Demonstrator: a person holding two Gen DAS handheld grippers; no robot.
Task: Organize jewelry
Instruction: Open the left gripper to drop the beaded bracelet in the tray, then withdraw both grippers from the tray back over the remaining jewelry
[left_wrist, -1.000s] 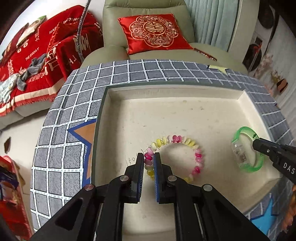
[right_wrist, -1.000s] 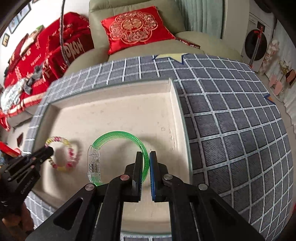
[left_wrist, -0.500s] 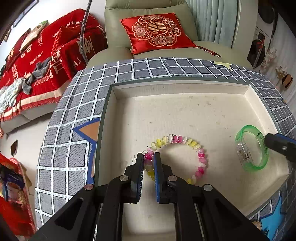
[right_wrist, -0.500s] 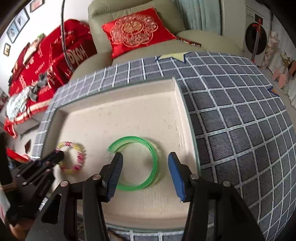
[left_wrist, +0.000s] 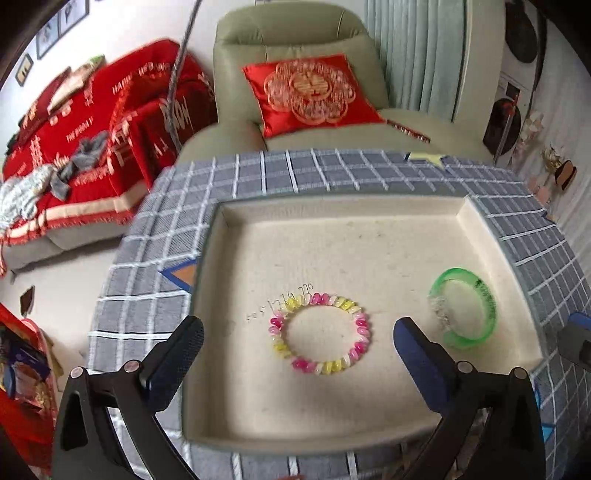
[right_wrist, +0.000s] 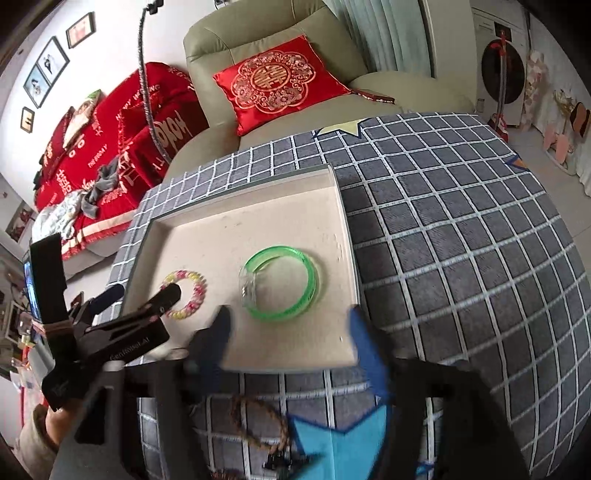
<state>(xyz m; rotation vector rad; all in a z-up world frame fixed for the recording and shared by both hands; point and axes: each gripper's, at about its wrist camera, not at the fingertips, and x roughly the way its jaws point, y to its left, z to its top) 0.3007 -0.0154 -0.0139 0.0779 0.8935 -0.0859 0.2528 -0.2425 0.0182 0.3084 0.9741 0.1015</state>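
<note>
- Beige tray (left_wrist: 369, 236) is sitting on the checked-cloth worktop (right_wrist: 443, 221), and it is holding both pieces.
- Pink-and-yellow beaded bracelet (left_wrist: 320, 334) is lying flat near the tray's middle; the green bangle (left_wrist: 466, 308) is resting apart from it, toward the tray's right wall.
- Left tool (left_wrist: 297, 352) is hanging released above the beaded bracelet, its jaws having just been opening, nothing between them.
- Right tool (right_wrist: 290, 334) is likewise unclenched, jaws just widening, at the tray's near wall, clear of the bangle.
- Brown cord bracelet (right_wrist: 258, 424) is waiting outside the tray's near edge, seemingly next.
- Withdrawing well is probably meaning lifting straight away, keeping pads off both rings so neither is sliding.
</note>
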